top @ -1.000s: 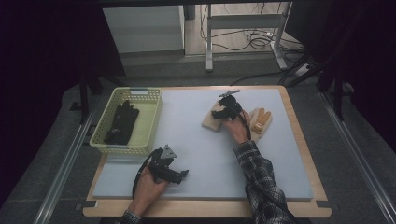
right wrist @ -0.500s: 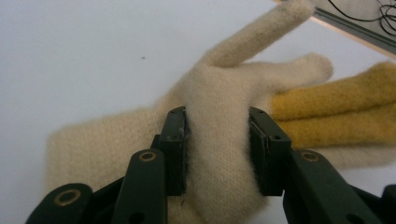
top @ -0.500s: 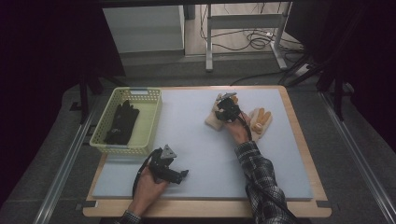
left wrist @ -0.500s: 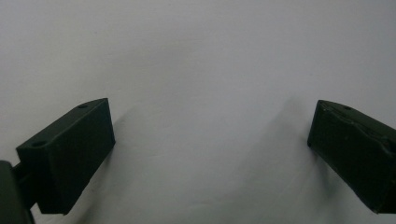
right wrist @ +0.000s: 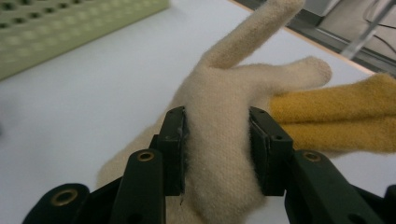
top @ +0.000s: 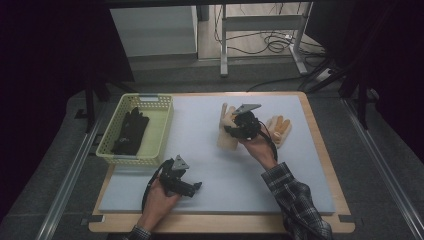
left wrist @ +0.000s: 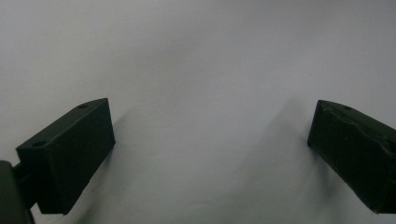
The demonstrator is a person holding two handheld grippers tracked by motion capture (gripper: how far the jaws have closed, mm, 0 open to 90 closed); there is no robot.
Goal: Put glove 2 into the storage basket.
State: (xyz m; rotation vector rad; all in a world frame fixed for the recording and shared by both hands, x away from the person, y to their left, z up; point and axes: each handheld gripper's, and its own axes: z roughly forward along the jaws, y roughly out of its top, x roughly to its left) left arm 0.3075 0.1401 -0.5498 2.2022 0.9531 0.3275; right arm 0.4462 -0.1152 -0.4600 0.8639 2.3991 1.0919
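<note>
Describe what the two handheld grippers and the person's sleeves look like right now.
Both grippers are black. The right gripper and the left gripper each carry a grey three-cornered plate and trail a black cable. The jaws are blocky black pads with small screw holes. The right sleeve is dark plaid.

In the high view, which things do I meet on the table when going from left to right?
Green basket holding black gloves → left gripper → cream glove held in the right gripper → yellow glove.

On the worktop (top: 210,165), a basket (top: 159,134) sits at the left with gloves (top: 131,131) in it. At the middle, one glove (top: 227,131) is in the right tongs (top: 231,130); another glove (top: 279,129) lies just right.
</note>
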